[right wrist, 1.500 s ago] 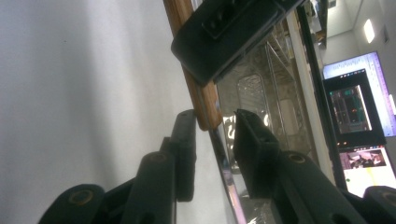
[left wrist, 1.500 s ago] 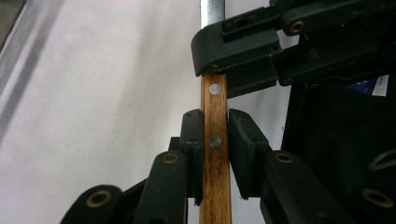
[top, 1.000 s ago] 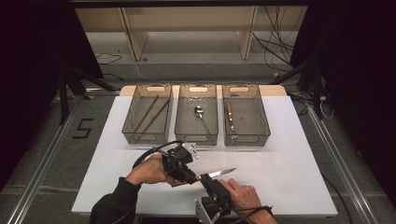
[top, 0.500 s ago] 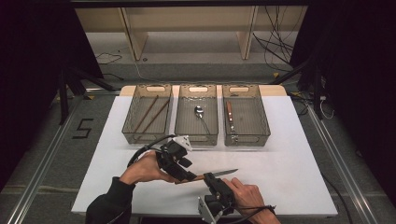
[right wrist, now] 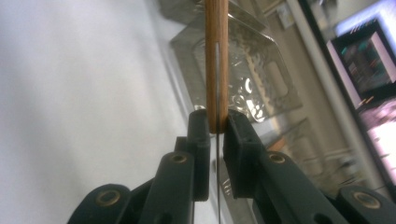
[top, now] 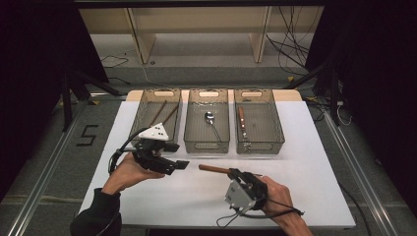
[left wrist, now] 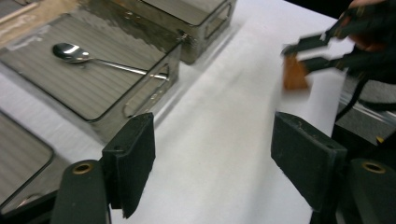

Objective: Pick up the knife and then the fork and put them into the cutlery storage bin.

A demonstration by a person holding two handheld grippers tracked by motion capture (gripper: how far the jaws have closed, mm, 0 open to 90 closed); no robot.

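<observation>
Knife (top: 214,169) with a wooden handle is held by the right claw (top: 239,175), low over the white desk (top: 305,162) and in front of the three clear bins. In the right gripper view the two black pads are pressed on the end of the handle (right wrist: 216,65), and the thin metal blade runs down between them. The handle points toward the left claw (top: 181,156), which is near but apart from it. The jaws of the left claw have just been opening; they stand wide with nothing between them, only bare desk under them. Behind, the middle bin (top: 193,129) has a spoon (top: 212,121) lying in it, the left bin (top: 142,105) has two thin brown sticks, and the right bin (top: 275,123) has another knife (top: 241,119) with a wooden handle.
</observation>
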